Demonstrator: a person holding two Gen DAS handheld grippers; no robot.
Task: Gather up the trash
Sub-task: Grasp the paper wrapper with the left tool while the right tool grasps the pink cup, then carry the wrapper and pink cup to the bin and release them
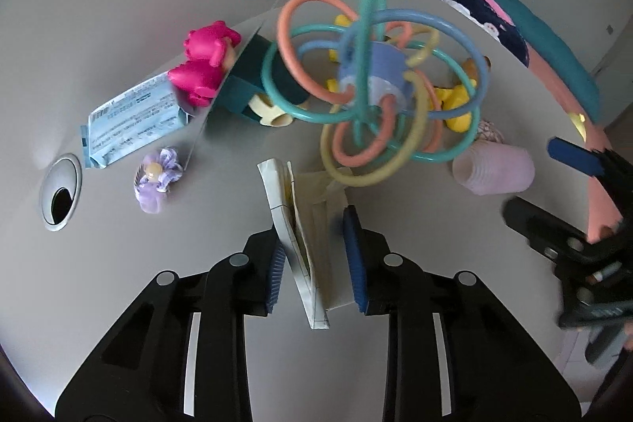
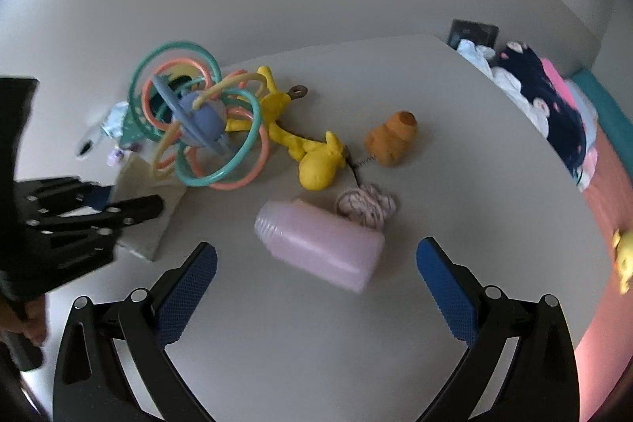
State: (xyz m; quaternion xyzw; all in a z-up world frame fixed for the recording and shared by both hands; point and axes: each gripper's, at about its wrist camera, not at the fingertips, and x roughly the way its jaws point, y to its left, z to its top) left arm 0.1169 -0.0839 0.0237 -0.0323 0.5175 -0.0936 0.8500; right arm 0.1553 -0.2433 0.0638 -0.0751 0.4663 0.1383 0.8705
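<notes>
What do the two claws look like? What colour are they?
Both look alike. The left claw and right claw have black plastic arms with silver round rivets and cut-out slots. Each finger ends in a bumpy blue pad. No cables or sleeves show.

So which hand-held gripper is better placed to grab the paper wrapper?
Left. The left hand-held gripper is open with the wrapper between its fingers; the right faces the pink cup.

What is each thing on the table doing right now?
Left gripper: open around the cream paper bag.
Cream paper bag: crumpled, between the blue pads.
Right gripper: open, holding nothing.
Pale pink plastic cup: lying on its side.
Colourful ring toy: resting on the table.
</notes>
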